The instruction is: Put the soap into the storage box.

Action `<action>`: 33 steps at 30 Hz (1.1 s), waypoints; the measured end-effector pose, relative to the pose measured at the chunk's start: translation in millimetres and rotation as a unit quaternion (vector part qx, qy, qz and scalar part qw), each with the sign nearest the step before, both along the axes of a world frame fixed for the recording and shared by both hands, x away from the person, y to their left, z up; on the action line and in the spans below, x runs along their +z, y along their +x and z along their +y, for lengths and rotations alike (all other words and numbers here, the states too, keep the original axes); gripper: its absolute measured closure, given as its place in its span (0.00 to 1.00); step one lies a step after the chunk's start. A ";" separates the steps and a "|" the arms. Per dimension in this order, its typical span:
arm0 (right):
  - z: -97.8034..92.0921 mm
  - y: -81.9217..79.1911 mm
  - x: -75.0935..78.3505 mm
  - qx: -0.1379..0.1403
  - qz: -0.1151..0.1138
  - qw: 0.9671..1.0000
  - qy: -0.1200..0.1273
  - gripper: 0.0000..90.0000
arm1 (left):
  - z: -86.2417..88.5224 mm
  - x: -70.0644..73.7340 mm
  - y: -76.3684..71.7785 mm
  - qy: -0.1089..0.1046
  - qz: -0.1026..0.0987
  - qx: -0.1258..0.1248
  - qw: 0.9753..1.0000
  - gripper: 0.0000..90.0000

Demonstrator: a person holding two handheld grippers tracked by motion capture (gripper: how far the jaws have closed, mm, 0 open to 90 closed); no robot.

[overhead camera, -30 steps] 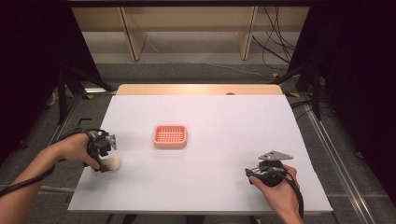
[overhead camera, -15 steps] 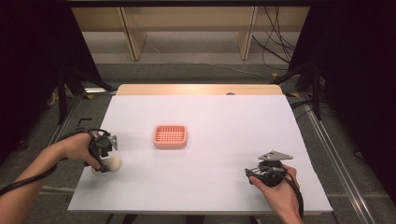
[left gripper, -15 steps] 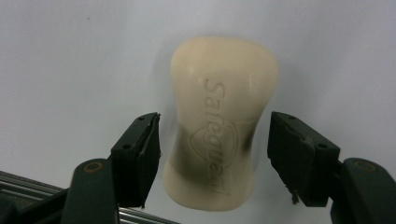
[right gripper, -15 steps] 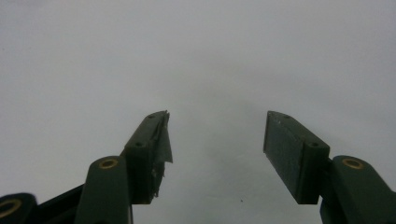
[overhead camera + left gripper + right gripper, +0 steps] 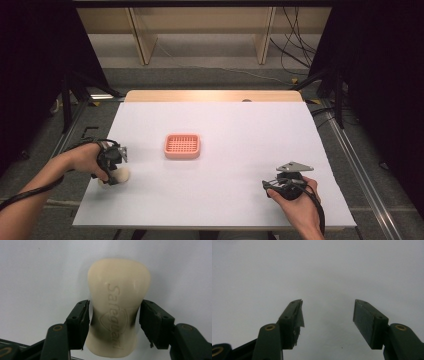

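A cream bar of soap (image 5: 117,290), stamped Safeguard, lies on the white table (image 5: 240,135) near its left edge. In the high view the soap (image 5: 121,175) sits just under the person's left hand. My left gripper (image 5: 114,312) is open and straddles the bar's narrow waist, one jaw close on each side. Whether the pads (image 5: 81,320) press on it I cannot tell. The left gripper (image 5: 115,172) points down at the table. My right gripper (image 5: 267,184) rests near the front right, open, with nothing between the jaws; the right gripper (image 5: 327,312) faces bare table.
A pink slotted soap dish (image 5: 182,146) stands near the table's middle, to the right of and beyond the soap. A wooden strip (image 5: 210,96) runs along the far edge. Cables and shelf legs lie on the floor behind.
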State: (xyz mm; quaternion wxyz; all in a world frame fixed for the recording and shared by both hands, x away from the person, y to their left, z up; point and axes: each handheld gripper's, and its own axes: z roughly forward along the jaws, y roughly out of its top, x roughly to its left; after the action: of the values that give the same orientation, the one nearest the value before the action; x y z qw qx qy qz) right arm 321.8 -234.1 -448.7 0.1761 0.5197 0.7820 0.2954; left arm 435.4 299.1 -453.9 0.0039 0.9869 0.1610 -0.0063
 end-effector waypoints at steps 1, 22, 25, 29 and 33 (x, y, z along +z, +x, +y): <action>-0.1 0.1 0.0 0.000 0.001 1.000 0.000 0.46 | 0.0 0.0 0.5 0.000 0.001 0.000 1.000 0.47; -0.1 -0.1 -0.5 0.000 0.003 1.000 0.000 0.46 | 0.9 -2.2 1.1 -0.001 0.021 -0.018 1.000 0.55; -0.2 0.0 -0.5 0.000 0.002 1.000 0.000 0.46 | 1.3 -2.1 1.3 -0.001 0.025 -0.013 1.000 0.55; -0.3 0.1 -0.5 0.000 0.002 1.000 0.001 0.46 | 1.1 -1.9 1.5 0.001 0.020 -0.016 1.000 0.55; -0.2 0.2 -0.7 0.000 0.003 1.000 0.001 0.46 | 1.5 -1.9 0.8 0.001 0.023 -0.012 1.000 0.55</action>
State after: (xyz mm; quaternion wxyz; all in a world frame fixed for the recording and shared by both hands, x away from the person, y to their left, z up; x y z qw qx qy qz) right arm 322.0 -234.3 -449.3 0.1734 0.5205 0.7825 0.2945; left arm 436.3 300.6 -455.8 -0.0004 0.9884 0.1492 -0.0295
